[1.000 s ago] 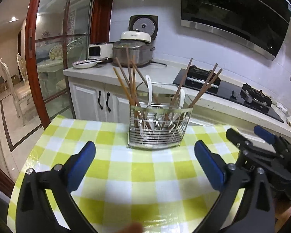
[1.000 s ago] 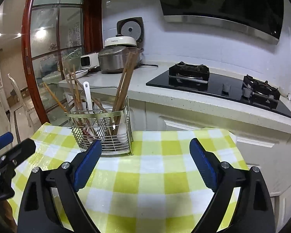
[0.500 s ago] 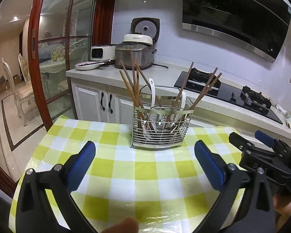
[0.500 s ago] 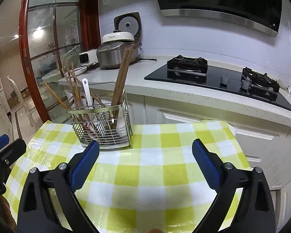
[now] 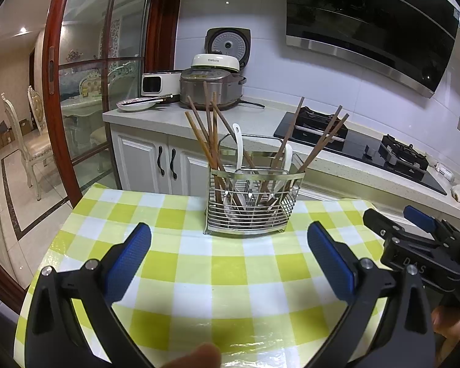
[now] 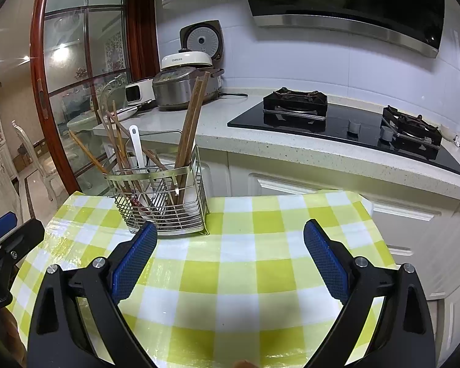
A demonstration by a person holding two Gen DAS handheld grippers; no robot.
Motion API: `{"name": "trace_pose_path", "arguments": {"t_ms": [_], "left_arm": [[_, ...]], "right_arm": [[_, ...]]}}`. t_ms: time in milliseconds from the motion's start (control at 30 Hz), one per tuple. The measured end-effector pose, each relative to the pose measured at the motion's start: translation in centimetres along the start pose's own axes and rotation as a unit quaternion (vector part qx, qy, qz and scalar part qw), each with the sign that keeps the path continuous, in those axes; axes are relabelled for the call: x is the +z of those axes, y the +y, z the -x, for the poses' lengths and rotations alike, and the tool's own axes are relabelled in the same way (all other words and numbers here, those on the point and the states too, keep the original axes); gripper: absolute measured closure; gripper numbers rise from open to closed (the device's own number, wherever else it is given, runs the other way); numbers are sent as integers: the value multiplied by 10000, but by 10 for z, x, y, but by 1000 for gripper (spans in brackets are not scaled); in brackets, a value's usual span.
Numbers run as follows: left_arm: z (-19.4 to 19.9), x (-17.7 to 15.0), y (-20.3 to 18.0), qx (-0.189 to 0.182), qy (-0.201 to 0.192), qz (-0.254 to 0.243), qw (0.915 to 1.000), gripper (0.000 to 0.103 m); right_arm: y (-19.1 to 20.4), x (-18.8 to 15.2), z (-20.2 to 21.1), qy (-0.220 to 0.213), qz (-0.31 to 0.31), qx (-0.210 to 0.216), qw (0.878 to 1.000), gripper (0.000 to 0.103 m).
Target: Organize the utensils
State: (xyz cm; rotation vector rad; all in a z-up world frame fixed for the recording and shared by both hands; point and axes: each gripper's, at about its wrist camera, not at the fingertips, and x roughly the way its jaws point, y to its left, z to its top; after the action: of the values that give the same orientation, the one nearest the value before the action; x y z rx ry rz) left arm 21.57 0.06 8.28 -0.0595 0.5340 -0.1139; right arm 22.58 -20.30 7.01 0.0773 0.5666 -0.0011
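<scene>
On the checked tablecloth (image 5: 230, 276) ahead of you stands the wire caddy (image 5: 251, 202), near the far edge of the table, with chopsticks (image 5: 211, 135) and white spoons (image 5: 239, 144) mixed together and leaning every way. Your left gripper (image 5: 229, 248) hovers well short of it with its jaws wide apart and nothing between them. Your right gripper (image 6: 230, 245) is likewise spread and empty, its left pad (image 6: 135, 260) lying just in front of the caddy's base in that view, though whether it touches you cannot tell.

Watch the crossing sticks: they fan out and tangle inside the wires, so pulling one would likely drag its neighbours, or tip the light caddy on the glossy, plastic-covered cloth. A thin round stick may also twist or slip between wide flat pads if you pinch it near the tip. The caddy sits close to the table's far edge, so a push from the front could slide it off. Keep your two grippers from colliding; the right one (image 5: 414, 245) already shows at the side of the left view.

Readable writing is scarce: "theSuns" on the rice cooker (image 5: 211, 76) lid, and "DAS" on the right gripper's body.
</scene>
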Motion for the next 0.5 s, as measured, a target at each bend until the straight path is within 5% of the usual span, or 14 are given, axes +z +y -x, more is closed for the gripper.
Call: {"name": "trace_pose_path", "arguments": {"t_ms": [500], "left_arm": [[-2, 0, -1, -13, 8, 2, 10000, 4]], "right_arm": [[-1, -1, -1, 7, 6, 0, 10000, 13]]}}
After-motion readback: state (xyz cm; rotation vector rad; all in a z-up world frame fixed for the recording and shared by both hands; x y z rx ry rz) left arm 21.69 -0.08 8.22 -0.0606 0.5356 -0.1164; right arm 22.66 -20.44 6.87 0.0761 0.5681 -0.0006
